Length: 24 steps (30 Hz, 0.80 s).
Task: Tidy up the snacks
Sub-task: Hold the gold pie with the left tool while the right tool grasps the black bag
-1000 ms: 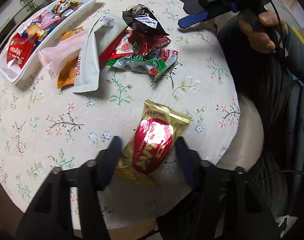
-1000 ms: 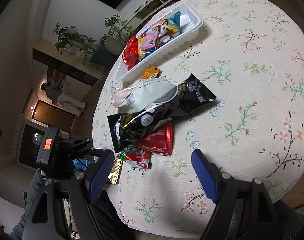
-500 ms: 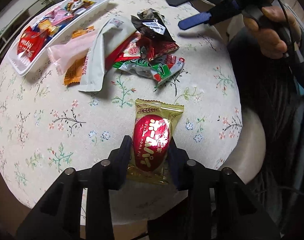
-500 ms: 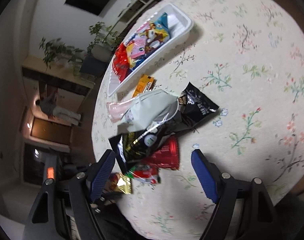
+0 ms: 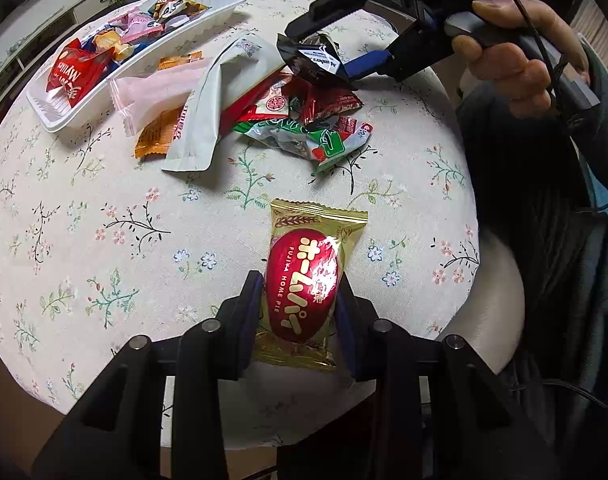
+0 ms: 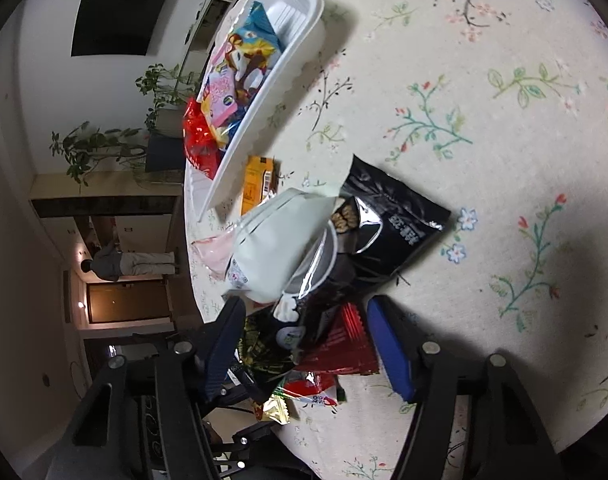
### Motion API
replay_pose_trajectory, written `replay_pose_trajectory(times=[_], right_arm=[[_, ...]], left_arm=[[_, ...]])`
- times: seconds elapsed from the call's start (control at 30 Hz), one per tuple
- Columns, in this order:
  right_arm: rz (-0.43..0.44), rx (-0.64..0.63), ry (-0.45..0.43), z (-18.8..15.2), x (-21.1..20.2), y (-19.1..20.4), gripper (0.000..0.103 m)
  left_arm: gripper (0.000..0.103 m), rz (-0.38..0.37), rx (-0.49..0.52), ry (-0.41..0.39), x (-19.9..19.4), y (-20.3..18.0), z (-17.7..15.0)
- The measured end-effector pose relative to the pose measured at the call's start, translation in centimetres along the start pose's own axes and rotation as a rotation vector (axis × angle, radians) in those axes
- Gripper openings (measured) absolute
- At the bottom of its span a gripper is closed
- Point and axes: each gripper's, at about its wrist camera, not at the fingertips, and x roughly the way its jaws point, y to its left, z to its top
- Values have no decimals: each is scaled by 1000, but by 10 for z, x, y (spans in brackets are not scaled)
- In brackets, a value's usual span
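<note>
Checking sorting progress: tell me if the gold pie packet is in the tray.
Out. The gold pie packet lies on the tablecloth between the left gripper pads, far from the white tray.

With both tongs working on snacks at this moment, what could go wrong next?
1. The left tongs pinch the gold-and-red foil pie packet across its puffed middle; the pastry could crush.
2. The right tongs are closing around the overlapping pile, with the black glossy snack bag and red crinkled wrapper between them, so two packets may lift together.

Glossy foil wraps the pie packet (image 5: 304,280); matt printed cloth covers the table (image 5: 103,240).
</note>
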Motion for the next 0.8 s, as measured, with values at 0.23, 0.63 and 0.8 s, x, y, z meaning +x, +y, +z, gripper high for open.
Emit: replay_pose_trajectory(times=[0.23, 0.63, 0.8], right_arm=[[-35, -39, 16, 2, 2, 0, 54], [-18, -123, -73, -3, -9, -5, 25], [5, -147, -97, -7, -17, -5, 24]], left_arm=[[32, 8, -13, -2, -1, 6, -2], [32, -1, -54, -29, -4, 9, -8], [31, -3, -76, -45, -7, 13, -12]])
